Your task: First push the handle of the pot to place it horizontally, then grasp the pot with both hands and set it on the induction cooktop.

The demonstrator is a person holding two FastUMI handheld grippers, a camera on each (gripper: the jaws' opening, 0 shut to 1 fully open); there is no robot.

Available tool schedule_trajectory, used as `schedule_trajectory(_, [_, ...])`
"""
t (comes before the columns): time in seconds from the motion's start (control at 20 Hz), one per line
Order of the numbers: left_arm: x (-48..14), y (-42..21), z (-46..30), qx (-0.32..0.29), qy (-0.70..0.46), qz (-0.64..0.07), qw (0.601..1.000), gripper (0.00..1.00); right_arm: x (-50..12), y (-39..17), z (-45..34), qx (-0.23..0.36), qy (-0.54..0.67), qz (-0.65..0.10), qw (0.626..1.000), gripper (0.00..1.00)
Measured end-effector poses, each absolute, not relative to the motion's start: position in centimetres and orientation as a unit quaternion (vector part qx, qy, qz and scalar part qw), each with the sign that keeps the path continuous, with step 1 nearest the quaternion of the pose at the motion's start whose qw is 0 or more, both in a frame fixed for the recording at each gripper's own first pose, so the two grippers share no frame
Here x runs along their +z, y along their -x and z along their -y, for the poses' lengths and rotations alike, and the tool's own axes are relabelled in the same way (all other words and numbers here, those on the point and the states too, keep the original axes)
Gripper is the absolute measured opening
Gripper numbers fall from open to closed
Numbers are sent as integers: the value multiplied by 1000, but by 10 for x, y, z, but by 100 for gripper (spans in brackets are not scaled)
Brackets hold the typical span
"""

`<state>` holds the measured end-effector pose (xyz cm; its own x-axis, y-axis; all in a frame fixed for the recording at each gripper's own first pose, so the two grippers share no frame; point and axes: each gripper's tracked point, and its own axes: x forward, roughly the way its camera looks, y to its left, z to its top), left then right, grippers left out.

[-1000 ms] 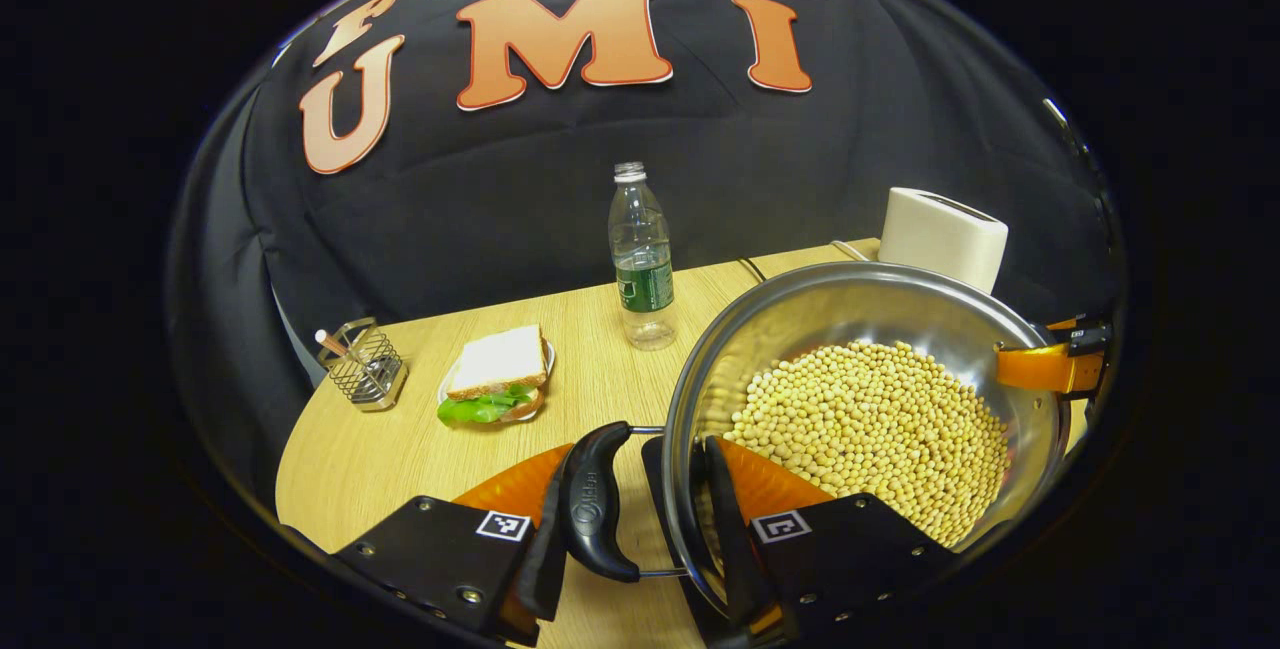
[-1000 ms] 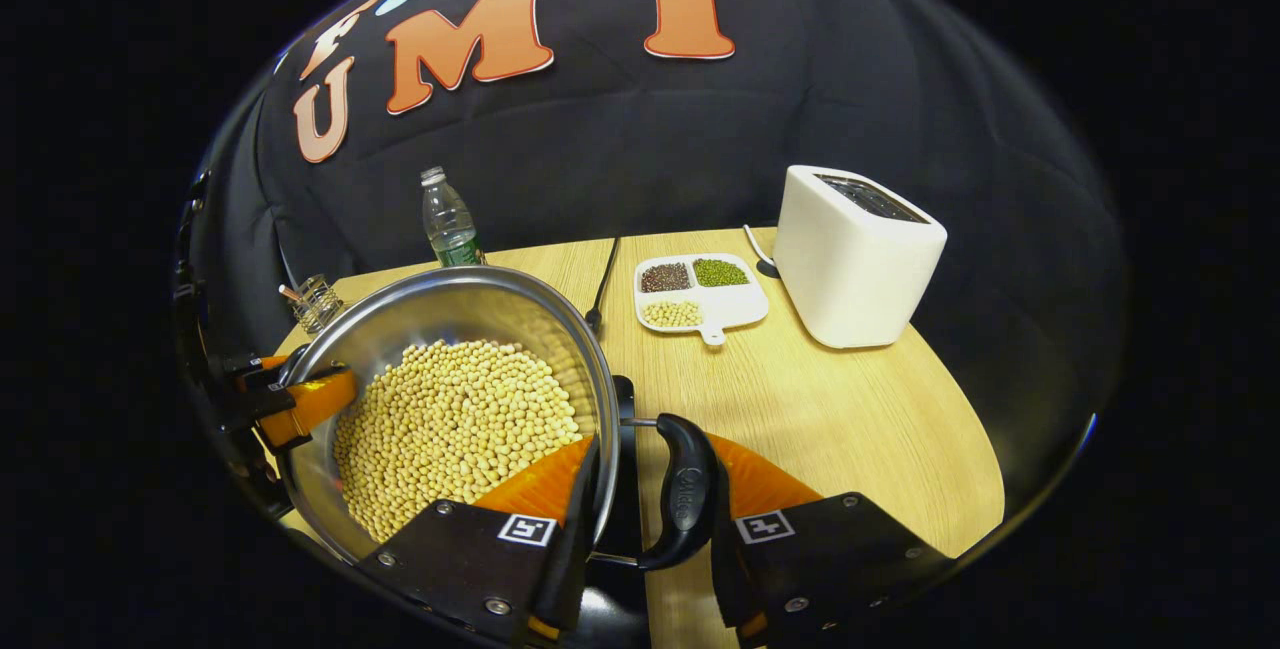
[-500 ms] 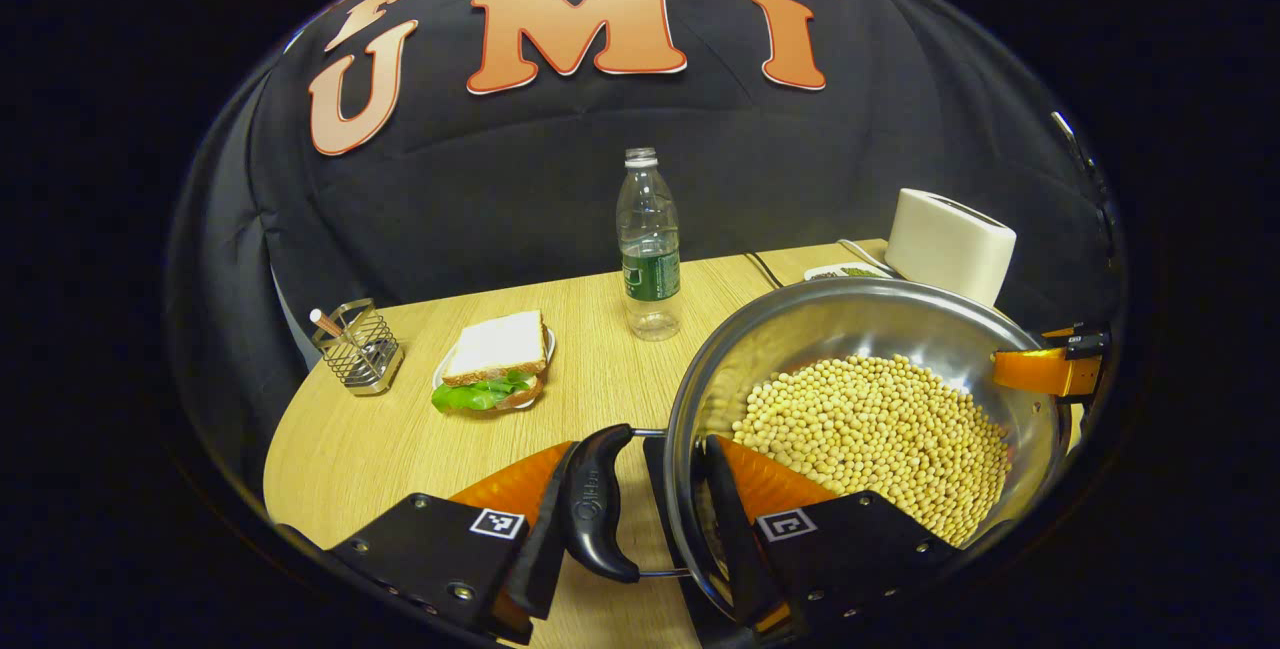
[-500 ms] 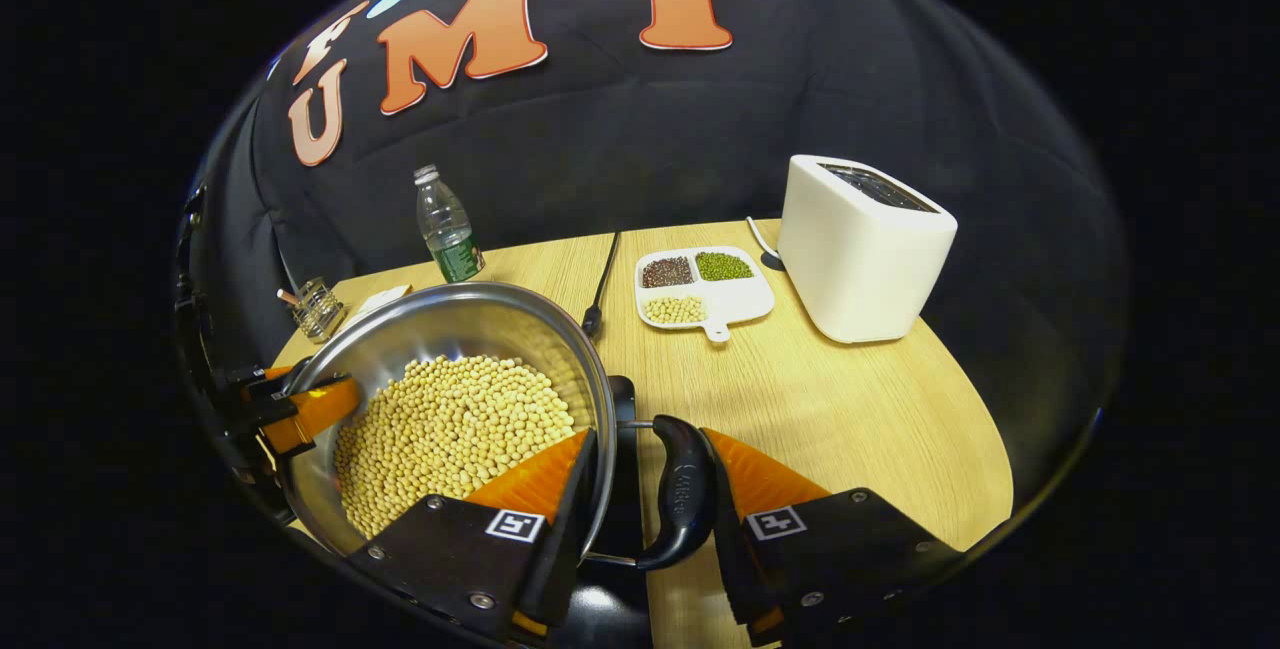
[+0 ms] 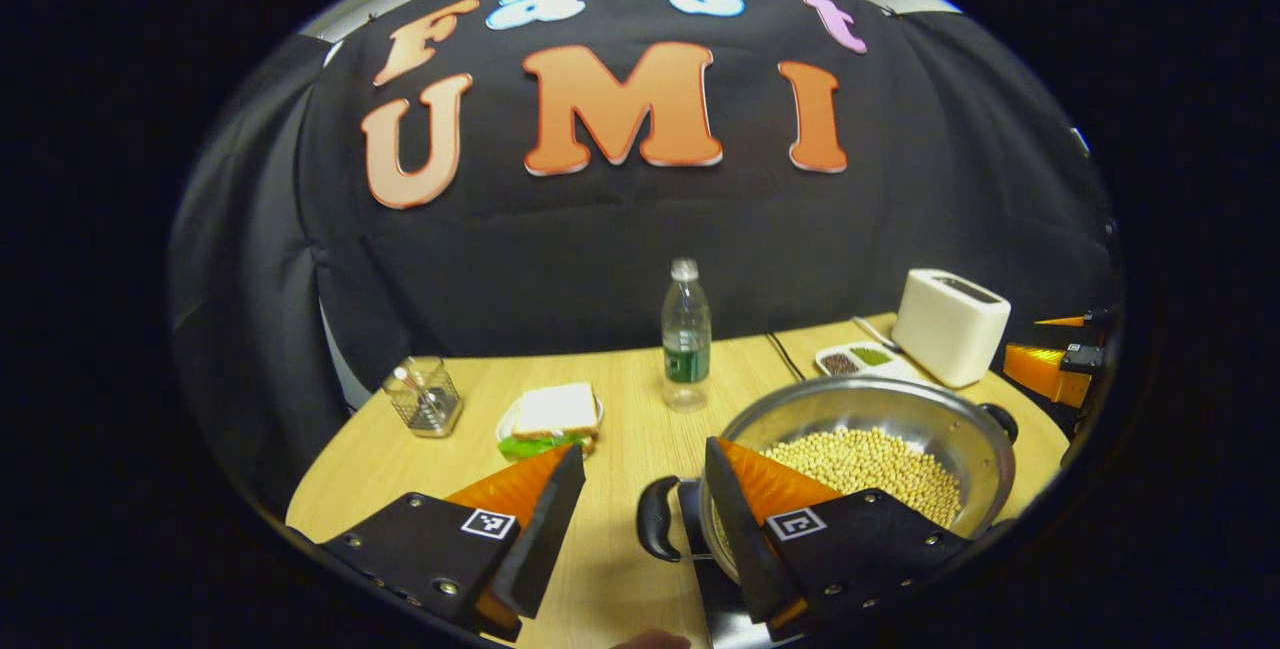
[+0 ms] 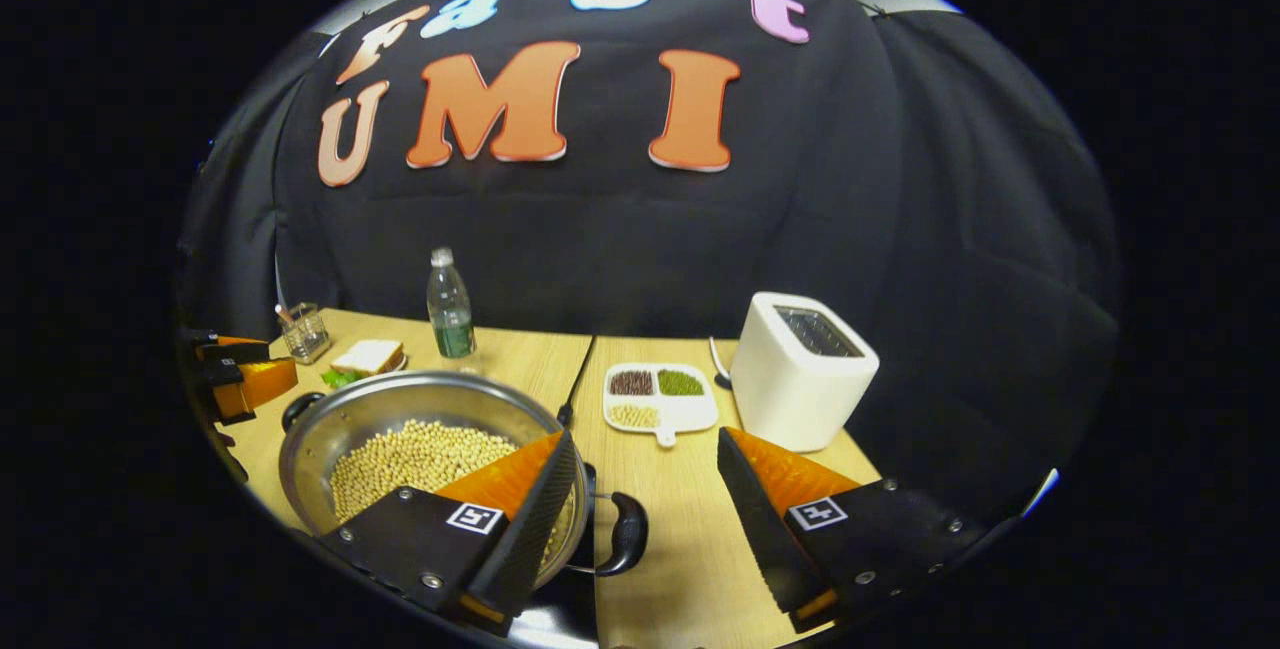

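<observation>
Both grippers had let go since the earlier frames: a second before, each pair of fingers was clamped on a black side handle with the pot hanging between them, and now both had drawn back and up. In the left gripper view the left gripper (image 5: pixel 640 494) stood with its fingers spread wide, holding nothing, the near handle (image 5: pixel 655 532) lying free between and beyond them. In the right gripper view the right gripper (image 6: pixel 645 484) was likewise spread and empty, above the other handle (image 6: pixel 628 533).

The pot (image 5: pixel 930 419), full of pale soybeans (image 5: pixel 860 464), sat level on the dark glossy induction cooktop (image 5: pixel 725 619), whose surface showed at the bottom edge under the pot's base; the cooktop lay on the wooden table (image 5: pixel 610 569). How well the pot was centred on it could not be told.

Judged from this, the placing step looked done and the release was in hand. Any next move called only for lifting both grippers clear without knocking the handles or the rim, and keeping away from the water bottle (image 5: pixel 686 334) and the toaster (image 6: pixel 803 370) behind
</observation>
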<state>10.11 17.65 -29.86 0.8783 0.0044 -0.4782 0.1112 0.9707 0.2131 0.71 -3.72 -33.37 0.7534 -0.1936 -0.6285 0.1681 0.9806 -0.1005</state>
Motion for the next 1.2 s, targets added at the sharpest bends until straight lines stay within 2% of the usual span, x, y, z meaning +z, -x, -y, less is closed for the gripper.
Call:
schedule_trajectory(0.1, [-240,-97,-181,-19,-113,-188,976,75,-283,-18,39,-96,26,-281,954,94])
schedule_trajectory(0.2, [-171,-88,-182,-15,-100,-123,987,75,-234,-24,39,-95,30,-228,969,94])
schedule_trajectory(0.35, [-90,-67,-183,-17,-84,-63,994,75,-162,-29,35,-85,33,-161,983,95])
schedule_trajectory(0.55, [13,-34,-188,-11,-70,4,997,74,-91,-23,28,-62,37,-117,991,95])
schedule_trajectory(0.8, [91,6,-207,3,-30,31,999,75,-13,-17,17,-32,39,-71,996,97])
schedule_trajectory(0.9, [118,18,-235,30,-28,44,998,73,10,-15,9,-17,35,-61,997,93])
schedule_trajectory(1.2, [148,42,-282,92,-28,45,994,72,67,-9,-4,-3,43,-13,999,93])
